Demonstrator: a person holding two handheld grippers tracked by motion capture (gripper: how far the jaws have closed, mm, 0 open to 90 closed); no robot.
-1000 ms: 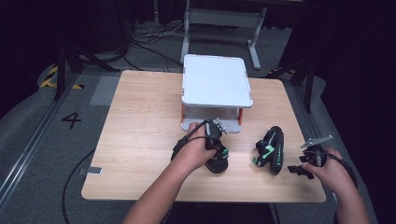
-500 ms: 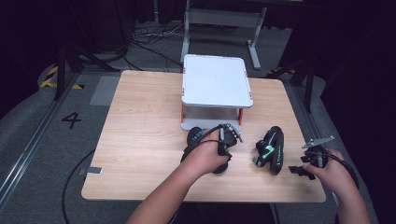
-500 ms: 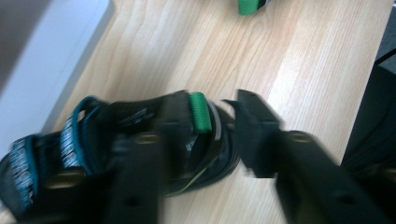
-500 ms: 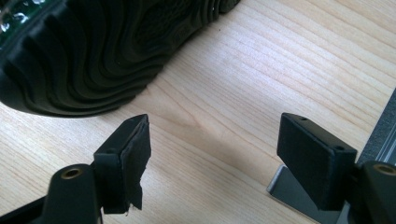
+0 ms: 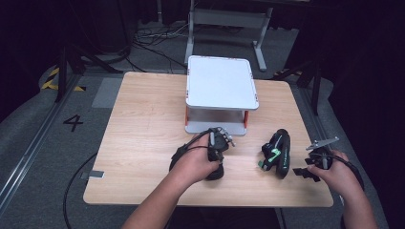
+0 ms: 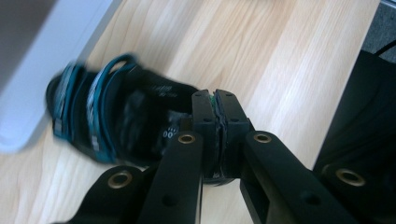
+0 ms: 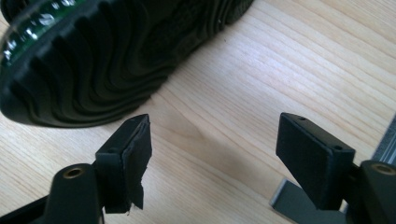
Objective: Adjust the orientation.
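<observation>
High view, left to right: left gripper [image 5: 218, 143] near the table's [image 5: 143, 124] middle, just in front of the white shelf [image 5: 220, 88], jaws just closed tight onto the heel of 1 black sandal [image 6: 107, 116]. Second black sandal [image 5: 277, 153] lying just left of the right gripper [image 5: 305, 167], apart from its released, wide-spread jaws.

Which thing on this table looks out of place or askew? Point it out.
The right-hand sandal lies tipped on its side, ribbed sole facing the open right gripper. The other sandal is gripped at its edge by the left gripper, jaws just closed, beside the white shelf. Nothing looks damaged.
</observation>
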